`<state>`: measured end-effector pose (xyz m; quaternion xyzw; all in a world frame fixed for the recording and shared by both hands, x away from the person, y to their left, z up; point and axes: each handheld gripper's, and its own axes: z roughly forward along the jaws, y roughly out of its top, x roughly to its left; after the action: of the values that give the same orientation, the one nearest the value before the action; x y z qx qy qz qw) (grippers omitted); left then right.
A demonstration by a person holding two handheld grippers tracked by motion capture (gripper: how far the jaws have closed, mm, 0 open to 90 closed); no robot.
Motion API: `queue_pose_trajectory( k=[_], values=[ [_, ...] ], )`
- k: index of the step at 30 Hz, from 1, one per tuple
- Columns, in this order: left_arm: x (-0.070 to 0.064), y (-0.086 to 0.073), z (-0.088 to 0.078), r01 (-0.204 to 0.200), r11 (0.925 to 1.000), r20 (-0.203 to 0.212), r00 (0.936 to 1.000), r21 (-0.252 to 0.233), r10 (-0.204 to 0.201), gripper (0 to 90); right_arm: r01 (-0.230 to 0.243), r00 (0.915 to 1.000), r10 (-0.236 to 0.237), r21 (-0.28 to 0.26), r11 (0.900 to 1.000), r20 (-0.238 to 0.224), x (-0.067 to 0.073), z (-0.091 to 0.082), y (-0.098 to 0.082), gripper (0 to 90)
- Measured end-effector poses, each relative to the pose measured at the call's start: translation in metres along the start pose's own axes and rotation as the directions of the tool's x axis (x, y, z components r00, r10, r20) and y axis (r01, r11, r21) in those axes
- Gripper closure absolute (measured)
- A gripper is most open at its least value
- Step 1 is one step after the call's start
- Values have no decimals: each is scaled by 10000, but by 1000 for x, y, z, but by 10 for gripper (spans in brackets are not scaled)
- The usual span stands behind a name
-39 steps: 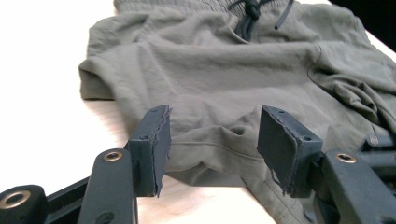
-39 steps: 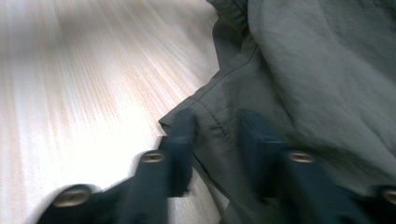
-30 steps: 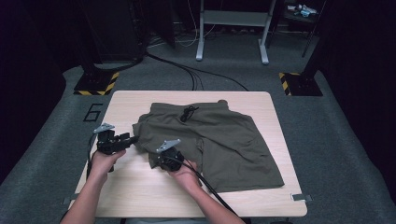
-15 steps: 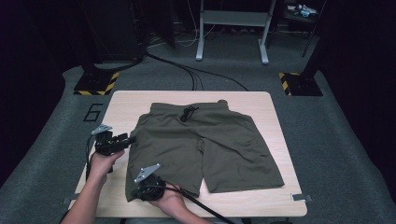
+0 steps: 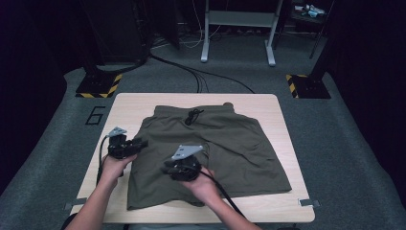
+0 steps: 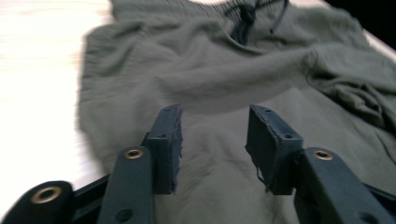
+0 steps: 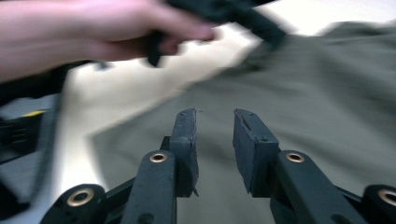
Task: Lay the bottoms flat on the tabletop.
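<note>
Olive green shorts [image 5: 225,143] lie spread flat on the light wooden table [image 5: 124,110], waistband and black drawstring [image 5: 193,115] at the far side. My left gripper [image 5: 141,143] hovers at the shorts' left edge. Its jaws [image 6: 215,123] have just been closing and stand apart over the cloth [image 6: 210,70], pinching nothing. My right gripper [image 5: 167,168] sits above the near left leg. Its jaws [image 7: 215,126] have just been opening, with nothing between them and the fabric [image 7: 327,93] below. The other hand with its gripper [image 7: 224,14] appears blurred in the right gripper view.
Bare table shows left of the shorts and along the near edge [image 5: 268,211]. On the grey floor beyond stand a metal frame [image 5: 237,28], black cables [image 5: 191,72] and two yellow-black striped bases [image 5: 98,86]. A "6" [image 5: 95,115] is marked left of the table.
The right gripper pulled the folded left leg toward the near edge, laying it flat, then let go and moved back up over that leg. The left gripper shifted slightly right toward the shorts.
</note>
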<state>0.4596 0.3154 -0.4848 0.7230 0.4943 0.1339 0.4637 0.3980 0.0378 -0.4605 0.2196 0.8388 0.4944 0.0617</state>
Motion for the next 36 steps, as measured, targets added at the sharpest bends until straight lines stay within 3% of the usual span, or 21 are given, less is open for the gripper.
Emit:
queue_pose_trajectory(
  k=[3,6,9,10,11,12,14,16,19,21,23,25,26,28,29,30,33,35,36],
  values=[
    [-10,5,11,-536,9980,-63,9985,342,538,574,240,9955,-225,-145,9996,921,-24,-17,-4,715],
    [-15,7,21,-803,9961,-240,9964,371,813,572,-144,9856,195,-320,9994,1677,-53,-31,-10,724],
    [-15,12,34,-784,9960,-438,9958,431,803,568,-170,9588,247,-297,9994,2830,-84,-43,-20,716],
    [-13,14,37,-813,9954,-485,9953,516,838,568,-188,9452,285,-329,9993,3254,-98,-48,-26,703],
    [-11,17,43,-796,9951,-575,9949,588,830,568,-349,9380,462,-388,9986,3435,-106,-50,-30,703],
    [-9,18,46,-776,9957,-589,9950,508,805,568,-586,9242,684,-374,9976,3757,-118,-53,-35,693],
    [-4,22,52,-518,9967,-518,9971,625,551,568,-836,9059,906,-350,9959,4138,-135,-56,-44,689],
    [-1,26,58,-547,9972,-635,9963,504,579,568,-1095,8776,1147,-383,9933,4655,-152,-60,-52,673],
    [4,32,67,-380,9983,-764,9962,438,413,572,-1359,8487,1414,-482,9895,5097,-174,-62,-60,634],
    [7,34,75,-406,9986,-868,9953,328,433,578,-1885,8388,1955,-658,9799,5081,-186,-61,-64,636],
    [9,33,84,-466,9971,-948,9941,604,522,580,-2020,8305,2081,-687,9770,5167,-194,-56,-67,640],
    [8,34,90,-733,9957,-1117,9906,572,793,579,-1821,8168,1921,-727,9806,5441,-198,-51,-69,633],
    [7,35,92,-940,9943,-1253,9871,504,997,579,-1851,8121,1861,-584,9810,5530,-201,-50,-67,626],
    [6,41,94,-842,9960,-1144,9896,294,870,583,-1992,8075,2065,-740,9771,5525,-208,-49,-61,624],
    [5,44,98,-684,9969,-1065,9917,393,723,586,-2024,8040,2155,-857,9755,5541,-211,-49,-58,633],
    [4,47,102,-804,9949,-1049,9907,607,865,586,-2171,8035,2269,-840,9725,5504,-214,-47,-56,636],
    [2,48,114,-1007,9893,-883,9900,1059,1102,586,-2593,8099,2333,-282,9654,5382,-223,-36,-53,630],
    [2,47,121,-1119,9873,-1063,9866,1126,1239,585,-2585,8100,2110,101,9660,5472,-226,-28,-54,602],
    [4,48,122,-1234,9835,-1090,9844,1320,1381,585,-2745,8116,2122,347,9610,5443,-227,-22,-56,580]
  ],
)
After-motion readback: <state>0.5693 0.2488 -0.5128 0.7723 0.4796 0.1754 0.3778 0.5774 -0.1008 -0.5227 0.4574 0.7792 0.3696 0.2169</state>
